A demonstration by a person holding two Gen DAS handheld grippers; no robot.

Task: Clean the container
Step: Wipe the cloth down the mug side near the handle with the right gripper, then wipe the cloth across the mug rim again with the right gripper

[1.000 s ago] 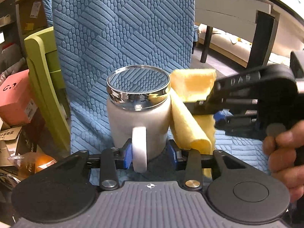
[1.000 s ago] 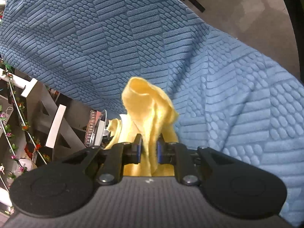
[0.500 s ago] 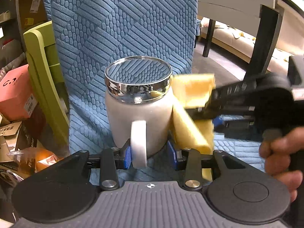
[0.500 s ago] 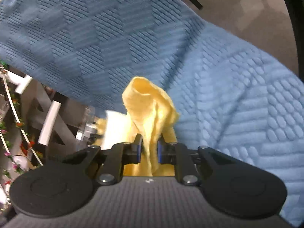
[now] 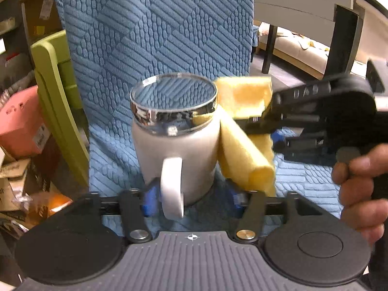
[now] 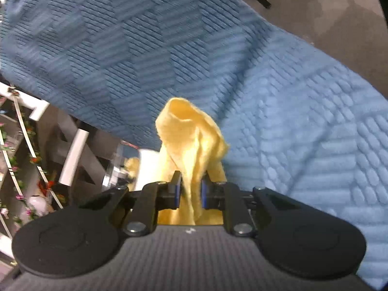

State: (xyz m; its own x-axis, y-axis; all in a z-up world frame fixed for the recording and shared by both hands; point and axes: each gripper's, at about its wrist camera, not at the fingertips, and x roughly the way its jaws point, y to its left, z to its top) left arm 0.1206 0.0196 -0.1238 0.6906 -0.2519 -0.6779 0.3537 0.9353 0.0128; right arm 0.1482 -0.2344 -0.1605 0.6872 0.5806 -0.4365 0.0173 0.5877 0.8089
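Observation:
A white jar-shaped container (image 5: 174,145) with a chrome lid (image 5: 173,101) and a white handle (image 5: 171,189) is held upright by my left gripper (image 5: 191,198), which is shut on its base. My right gripper (image 6: 190,191) is shut on a folded yellow cloth (image 6: 191,145). In the left wrist view the cloth (image 5: 242,150) presses against the container's right side, with the right gripper (image 5: 315,116) coming in from the right. In the right wrist view a white part of the container (image 6: 148,167) shows to the left of the cloth.
A blue textured cover (image 5: 157,36) drapes over the seat and back behind the container. A green chair (image 5: 53,97) and pink and cardboard boxes (image 5: 19,126) stand at the left. A dark table leg (image 5: 342,41) and a sofa (image 5: 298,51) are at the right.
The cloth has slid along the container's right side. The container has shifted slightly in the left gripper's view, and both grips have held.

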